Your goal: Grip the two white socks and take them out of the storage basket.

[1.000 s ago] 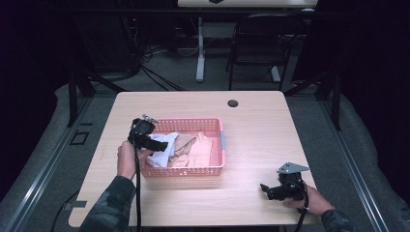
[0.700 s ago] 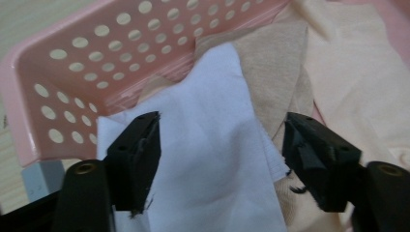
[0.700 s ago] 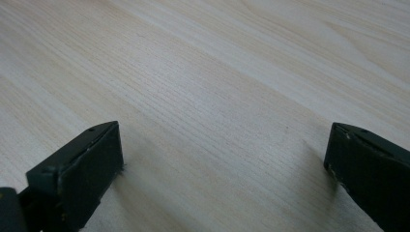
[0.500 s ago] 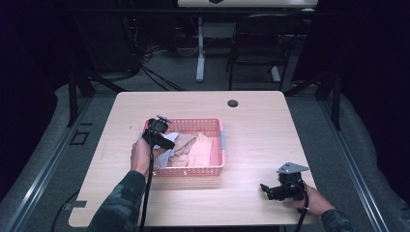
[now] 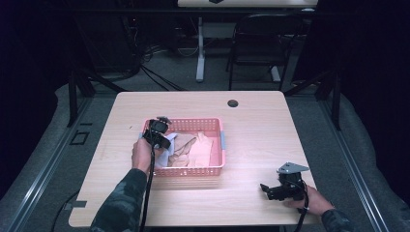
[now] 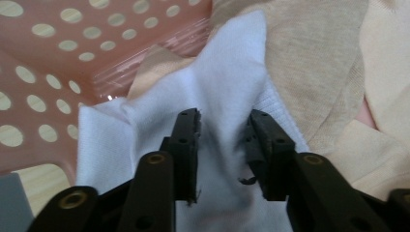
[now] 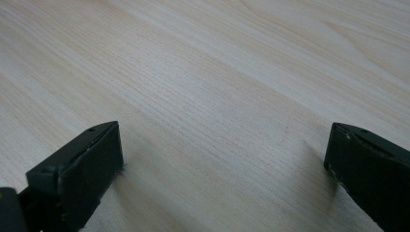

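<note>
Down at the left end of the pink basket, the left gripper has just been closing its jaws on a fold of white cloth lying unlifted among beige clothes, while the right gripper rests wide open on the table.

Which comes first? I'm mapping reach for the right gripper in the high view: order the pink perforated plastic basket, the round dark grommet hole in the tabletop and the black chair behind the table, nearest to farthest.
From the right gripper:
1. Pink perforated plastic basket, to its left, mid-table.
2. Round dark grommet hole, near the table's far edge.
3. Black chair, on the floor beyond the table.
</note>
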The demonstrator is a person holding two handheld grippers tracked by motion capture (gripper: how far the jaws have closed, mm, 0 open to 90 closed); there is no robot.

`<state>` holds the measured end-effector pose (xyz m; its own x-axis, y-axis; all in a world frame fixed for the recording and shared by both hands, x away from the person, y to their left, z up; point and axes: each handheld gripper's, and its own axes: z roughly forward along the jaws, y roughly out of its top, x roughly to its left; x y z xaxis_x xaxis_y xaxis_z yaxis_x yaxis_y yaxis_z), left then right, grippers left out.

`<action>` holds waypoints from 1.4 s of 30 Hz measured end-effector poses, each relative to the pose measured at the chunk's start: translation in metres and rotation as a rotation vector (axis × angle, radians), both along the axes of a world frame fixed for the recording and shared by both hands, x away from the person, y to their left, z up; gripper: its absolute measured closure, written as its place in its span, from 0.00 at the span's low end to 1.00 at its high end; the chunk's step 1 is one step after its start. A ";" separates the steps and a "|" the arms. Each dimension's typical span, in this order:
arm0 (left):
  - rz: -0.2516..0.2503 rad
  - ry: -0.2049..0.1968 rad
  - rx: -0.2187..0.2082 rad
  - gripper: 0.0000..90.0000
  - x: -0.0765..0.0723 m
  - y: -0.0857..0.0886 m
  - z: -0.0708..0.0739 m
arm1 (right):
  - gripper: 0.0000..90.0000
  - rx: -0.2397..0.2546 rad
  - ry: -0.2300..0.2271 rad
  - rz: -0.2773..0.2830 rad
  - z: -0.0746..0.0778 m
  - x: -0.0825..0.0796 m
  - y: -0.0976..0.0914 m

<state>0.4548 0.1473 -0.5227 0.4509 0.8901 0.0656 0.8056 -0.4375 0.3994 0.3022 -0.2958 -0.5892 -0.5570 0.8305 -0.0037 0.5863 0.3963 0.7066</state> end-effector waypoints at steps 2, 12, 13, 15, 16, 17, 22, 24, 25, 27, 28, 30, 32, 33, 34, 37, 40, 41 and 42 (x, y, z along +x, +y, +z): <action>-0.004 -0.008 -0.007 0.83 -0.001 0.002 0.002 | 0.00 0.000 0.000 0.000 0.000 0.000 0.000; -0.025 -0.063 -0.052 0.91 -0.008 0.014 0.016 | 0.00 0.000 0.000 0.000 0.000 0.000 0.000; -0.025 -0.063 -0.052 0.91 -0.008 0.014 0.016 | 0.00 0.000 0.000 0.000 0.000 0.000 0.000; -0.034 -0.088 -0.074 0.91 -0.011 0.016 0.023 | 0.00 0.000 0.000 0.000 0.000 0.000 0.000; -0.054 -0.101 -0.107 0.91 -0.014 0.018 0.028 | 0.00 0.000 0.000 0.000 0.000 0.000 0.000; -0.054 -0.101 -0.107 0.91 -0.014 0.018 0.028 | 0.00 0.000 0.000 0.000 0.000 0.000 0.000; -0.088 -0.130 -0.149 0.91 -0.022 0.021 0.041 | 0.00 0.000 0.000 0.000 0.000 0.000 0.000; -0.101 -0.138 -0.148 0.91 -0.026 0.022 0.047 | 0.00 0.000 0.000 0.000 0.000 0.000 0.000; -0.101 -0.138 -0.148 0.91 -0.026 0.022 0.047 | 0.00 0.002 -0.001 -0.002 0.000 0.000 0.000; -0.104 -0.138 -0.153 0.91 -0.027 0.023 0.052 | 0.00 0.000 0.000 0.000 0.000 0.000 0.000; -0.111 -0.147 -0.158 0.91 -0.028 0.024 0.059 | 0.00 0.001 -0.003 -0.002 0.000 0.000 0.000; -0.117 -0.155 -0.171 0.91 -0.029 0.024 0.064 | 0.00 0.001 -0.003 -0.002 0.000 0.000 0.000; -0.130 -0.160 -0.166 0.92 -0.031 0.024 0.071 | 0.00 0.001 -0.002 -0.002 0.000 0.000 0.000; -0.130 -0.160 -0.166 0.92 -0.031 0.024 0.071 | 0.00 0.001 -0.002 -0.002 0.000 0.000 0.000; -0.135 -0.169 -0.168 0.92 -0.032 0.024 0.077 | 0.00 0.002 -0.002 -0.002 0.000 0.000 0.000; -0.145 -0.174 -0.168 0.92 -0.034 0.024 0.083 | 0.00 0.001 -0.003 -0.002 0.000 0.000 0.000; -0.153 -0.180 -0.169 0.92 -0.035 0.023 0.087 | 0.00 0.001 -0.003 -0.002 0.000 0.000 0.000; -0.160 -0.179 -0.168 0.92 -0.036 0.023 0.088 | 0.00 0.001 -0.003 -0.002 0.000 0.000 0.000; -0.167 -0.181 -0.171 0.92 -0.037 0.022 0.091 | 0.00 0.000 -0.001 0.000 0.000 0.000 0.000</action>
